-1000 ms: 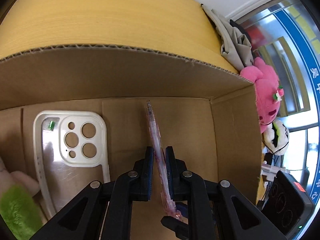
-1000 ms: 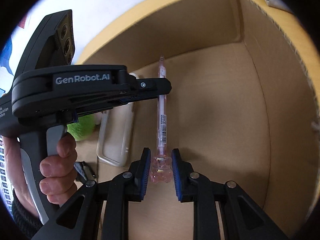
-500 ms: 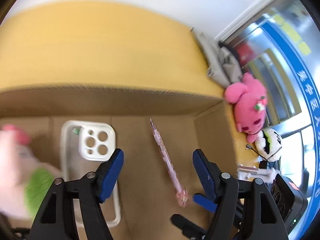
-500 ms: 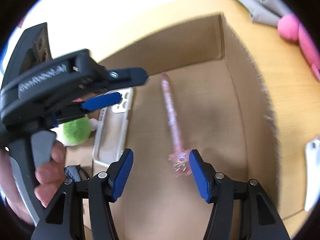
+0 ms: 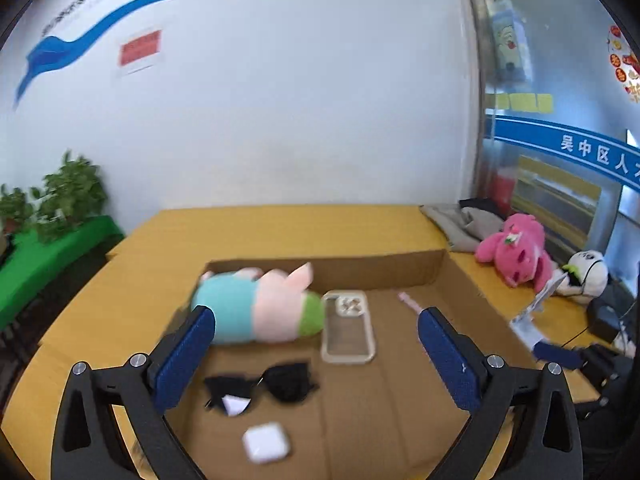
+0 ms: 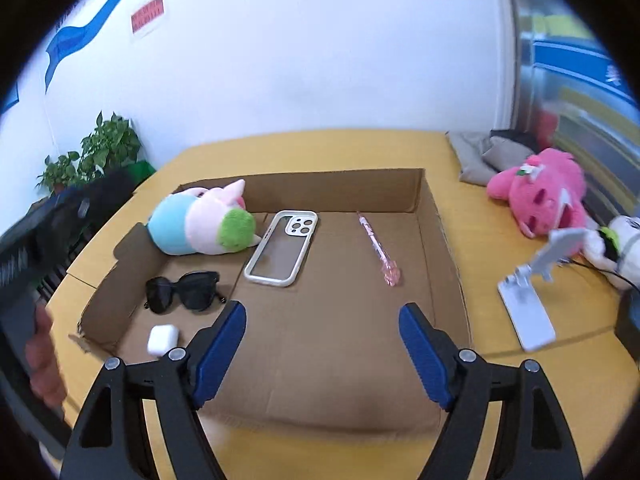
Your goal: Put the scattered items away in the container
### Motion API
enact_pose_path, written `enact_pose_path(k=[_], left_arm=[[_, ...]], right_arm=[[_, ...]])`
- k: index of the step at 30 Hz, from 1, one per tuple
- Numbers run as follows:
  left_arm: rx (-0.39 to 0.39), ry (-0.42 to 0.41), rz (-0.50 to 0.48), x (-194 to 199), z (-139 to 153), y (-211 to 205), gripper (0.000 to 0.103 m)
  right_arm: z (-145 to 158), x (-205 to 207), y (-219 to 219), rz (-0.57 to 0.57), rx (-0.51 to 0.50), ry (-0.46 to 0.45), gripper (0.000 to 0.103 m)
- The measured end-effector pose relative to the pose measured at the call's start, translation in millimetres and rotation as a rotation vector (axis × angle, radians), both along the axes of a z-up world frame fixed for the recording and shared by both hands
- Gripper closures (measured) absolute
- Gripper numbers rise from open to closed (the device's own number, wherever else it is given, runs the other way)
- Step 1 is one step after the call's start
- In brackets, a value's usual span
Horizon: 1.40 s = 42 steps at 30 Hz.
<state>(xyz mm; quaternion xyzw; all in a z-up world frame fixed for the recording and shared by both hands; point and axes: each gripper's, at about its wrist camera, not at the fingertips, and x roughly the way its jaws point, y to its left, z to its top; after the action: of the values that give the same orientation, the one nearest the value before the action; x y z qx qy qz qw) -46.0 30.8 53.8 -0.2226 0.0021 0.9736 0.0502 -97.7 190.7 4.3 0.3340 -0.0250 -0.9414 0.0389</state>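
Because the pink pen (image 6: 378, 250) already lies inside the cardboard box (image 6: 444, 240), the left gripper (image 5: 316, 356) and the right gripper (image 6: 322, 354) are opening with nothing between their jaws.

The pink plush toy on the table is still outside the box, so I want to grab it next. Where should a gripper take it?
Grip the pink plush toy across its rounded body, coming down from above. It lies on its side on the table, soft and bulky, so the open right gripper probably spans the middle best; the limbs look too floppy.
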Motion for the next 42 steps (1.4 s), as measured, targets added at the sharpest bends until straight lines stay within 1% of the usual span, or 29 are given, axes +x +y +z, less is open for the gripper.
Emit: enact_pose_path(k=[3, 6, 8, 10, 14, 19, 23, 27, 37, 42], left_arm=[[-0.006, -0.019, 0.066, 32.6, -10.4, -12.3, 0.0], [-0.037, 0.003, 0.076, 55.9, -10.4, -17.5, 0.0], [-0.033, 0.018, 0.09, 69.3, -8.8, -23.2, 0.0], [-0.014, 0.017, 0.087, 78.9, -8.3, -25.1, 0.0], [-0.019, 0.009, 0.055, 91.1, -8.9, -21.8, 0.0], [-0.011, -0.002, 0.027, 97.5, -14.2, -15.4, 0.0], [-0.027, -0.007, 0.03, 99.2, -20.0, -12.6, 0.0], [-0.029, -0.033, 0.051, 99.2, -28.6, -13.8, 0.0], [-0.033, -0.063, 0.035, 94.4, -43.8, -13.6, 0.0], [-0.025, -0.079, 0.043, 97.1, -50.4, -18.0, 0.0]], right_arm=[[7.0, 30.7, -5.2, -0.015, 0.04, 0.028, 0.024], [11.0, 49.8, -13.4, -0.022, 0.067, 0.032, 0.024], [11.4, 60.1, -17.5, -0.018, 0.083, 0.023, 0.024], [10.6, 68.5, -22.5, -0.007, 0.099, 0.019, 0.024], [9.0, 79.2, -26.2, 0.005, 0.108, 0.016, 0.024], [4.7, 88.0, -30.6, 0.011, 0.125, 0.022, 0.024], [-1.7, 89.6, -30.6, 0.003, 0.13, 0.02, 0.024], [-3.6, 91.0, -28.8, 0.003, 0.119, 0.019, 0.024], [-13.6, 90.1, -34.1, 0.017, 0.123, 0.002, 0.024], [-18.3, 93.6, -36.8, 0.013, 0.123, -0.007, 0.024]])
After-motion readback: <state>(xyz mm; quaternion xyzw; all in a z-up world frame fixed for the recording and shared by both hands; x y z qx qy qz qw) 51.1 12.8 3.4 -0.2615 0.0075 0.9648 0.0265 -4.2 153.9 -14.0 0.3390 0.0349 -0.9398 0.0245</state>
